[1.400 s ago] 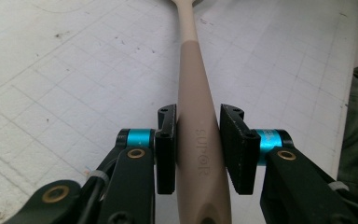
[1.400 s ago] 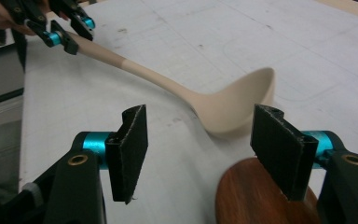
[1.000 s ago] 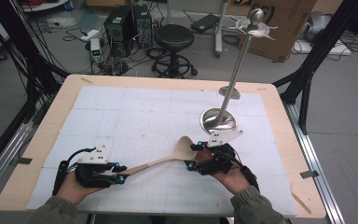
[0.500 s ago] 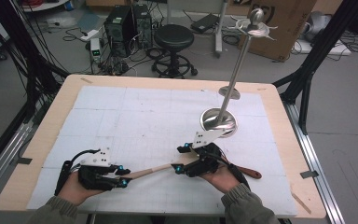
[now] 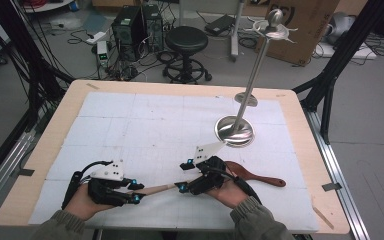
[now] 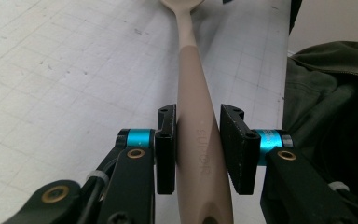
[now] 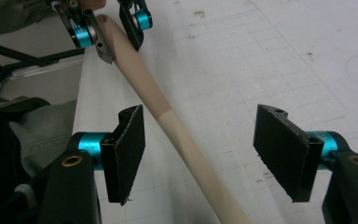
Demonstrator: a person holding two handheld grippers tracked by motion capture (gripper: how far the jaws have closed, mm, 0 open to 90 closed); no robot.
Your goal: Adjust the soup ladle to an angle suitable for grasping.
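Jaws of the left gripper point(image 6: 198, 149) are pinching the thick end of a beige spoon handle point(image 6: 193, 93); in the left gripper view the two black pads press against its sides at the lower middle of the frame, and the handle runs up to the top edge, where it narrows toward the bowl. Jaws of the right gripper point(image 7: 200, 154) stand spread wide in the right gripper view, with the spoon handle passing diagonally between them from the upper left to the bottom middle, nearer the left pad and touching neither.

In the high view the left gripper point(image 5: 132, 192) sits at the lower left of the frame and the right gripper point(image 5: 182, 176) at the lower middle, the pale spoon point(image 5: 157, 189) lying between them just above the white gridded mat point(image 5: 130, 125) that covers the tabletop point(image 5: 300, 150). A dark brown wooden spatula point(image 5: 257, 176) lies on the mat just right of the right hand. Farther up the frame, right of centre, stands a metal stand point(image 5: 236, 131) with a round base and a tall tilted pole. A green sleeve point(image 6: 331, 84) shows at the right of the left gripper view.
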